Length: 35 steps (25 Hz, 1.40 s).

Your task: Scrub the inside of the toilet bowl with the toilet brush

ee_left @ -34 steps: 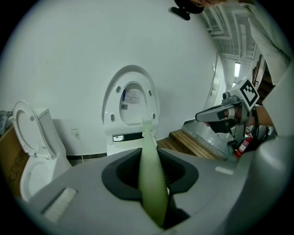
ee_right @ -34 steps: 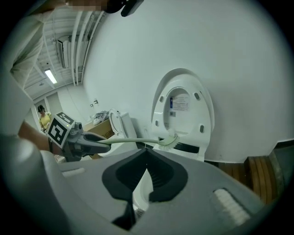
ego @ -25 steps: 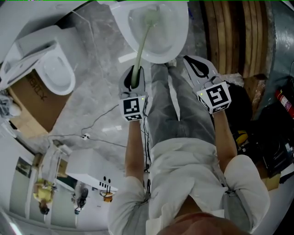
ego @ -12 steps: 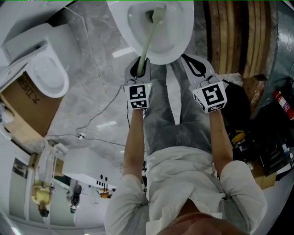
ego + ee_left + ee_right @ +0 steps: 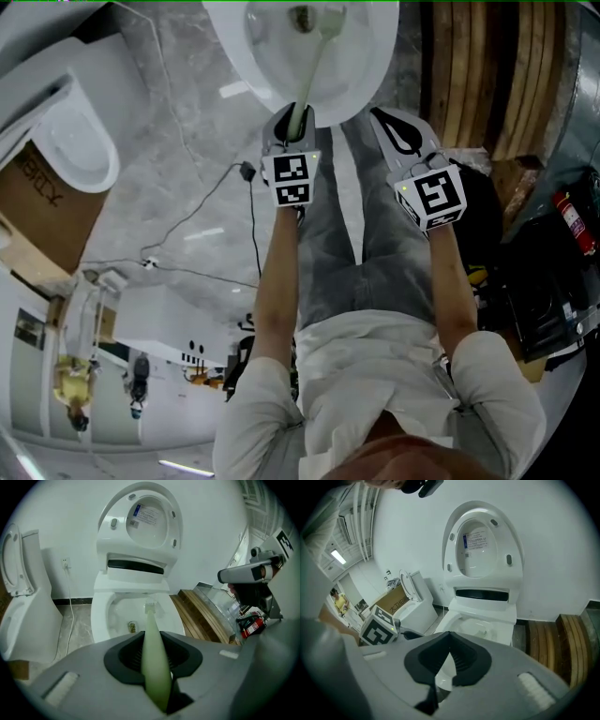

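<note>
The white toilet bowl [image 5: 370, 66] is at the top of the head view, with its lid [image 5: 140, 522] raised. My left gripper [image 5: 292, 122] hangs just before the bowl's front rim, shut on the pale green toilet brush handle [image 5: 153, 658]. The handle runs up into the bowl, and the brush head [image 5: 328, 21] sits over the bowl's inner wall beside the drain hole [image 5: 132, 627]. My right gripper [image 5: 396, 127] hovers to the right of the bowl's front, over the person's leg. Its jaws are shut on nothing [image 5: 449, 637].
A second toilet [image 5: 70, 141] and a cardboard box [image 5: 37, 202] stand to the left. A cable [image 5: 216, 202] trails over the grey floor. Wooden planks [image 5: 478, 75] lie to the right of the bowl, and a red fire extinguisher [image 5: 570, 220] beyond them.
My left gripper has moved forward to the bowl's front rim, pushing the brush head deeper and to the right inside the bowl. The right gripper has barely moved.
</note>
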Motion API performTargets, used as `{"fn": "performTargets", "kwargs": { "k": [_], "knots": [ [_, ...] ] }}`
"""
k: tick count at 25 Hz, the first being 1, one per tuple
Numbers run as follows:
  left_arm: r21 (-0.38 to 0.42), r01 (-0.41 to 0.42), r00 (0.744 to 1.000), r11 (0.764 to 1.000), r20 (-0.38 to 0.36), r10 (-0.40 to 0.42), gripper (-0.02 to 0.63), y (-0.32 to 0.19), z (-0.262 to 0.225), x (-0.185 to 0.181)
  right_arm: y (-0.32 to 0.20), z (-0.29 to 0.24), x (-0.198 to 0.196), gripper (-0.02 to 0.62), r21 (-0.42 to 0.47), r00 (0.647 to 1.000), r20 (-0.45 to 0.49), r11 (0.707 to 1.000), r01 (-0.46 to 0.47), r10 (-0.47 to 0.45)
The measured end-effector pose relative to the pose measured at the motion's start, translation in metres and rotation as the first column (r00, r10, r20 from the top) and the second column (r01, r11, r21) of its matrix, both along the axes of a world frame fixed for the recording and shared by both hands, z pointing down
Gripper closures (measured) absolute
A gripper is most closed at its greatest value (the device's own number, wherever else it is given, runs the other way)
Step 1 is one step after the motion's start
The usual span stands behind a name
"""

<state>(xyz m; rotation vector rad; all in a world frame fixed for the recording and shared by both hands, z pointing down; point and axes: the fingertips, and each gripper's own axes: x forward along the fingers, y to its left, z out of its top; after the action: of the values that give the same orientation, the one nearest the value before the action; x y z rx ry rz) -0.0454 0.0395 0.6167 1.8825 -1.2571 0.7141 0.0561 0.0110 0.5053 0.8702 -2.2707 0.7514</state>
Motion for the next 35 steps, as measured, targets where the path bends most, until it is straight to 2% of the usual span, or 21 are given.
{"fn": "performTargets", "kwargs": {
  "k": [8,19,29,35],
  "knots": [
    [-0.094,0.032,0.999,0.995,0.006,-0.032,0.494,0.005,0.029,0.023,-0.001,0.016,0.013,0.592,-0.030,1.000,0.003,0.999,0.031,-0.031],
    [-0.175,-0.025,1.000,0.984,0.014,0.028,0.494,0.017,0.033,0.041,0.000,0.017,0.016,0.592,-0.043,0.999,0.019,0.998,0.040,-0.039],
    [-0.214,-0.131,0.986,0.968,0.076,0.151,0.494,0.035,0.025,0.035,0.001,0.016,0.013,0.592,-0.047,0.999,0.030,0.999,0.025,-0.023],
    [-0.256,-0.207,0.964,0.944,0.112,0.242,0.494,0.054,0.021,0.024,0.003,0.015,0.007,0.592,-0.050,0.999,0.038,0.999,0.015,-0.013]
  ]
}}
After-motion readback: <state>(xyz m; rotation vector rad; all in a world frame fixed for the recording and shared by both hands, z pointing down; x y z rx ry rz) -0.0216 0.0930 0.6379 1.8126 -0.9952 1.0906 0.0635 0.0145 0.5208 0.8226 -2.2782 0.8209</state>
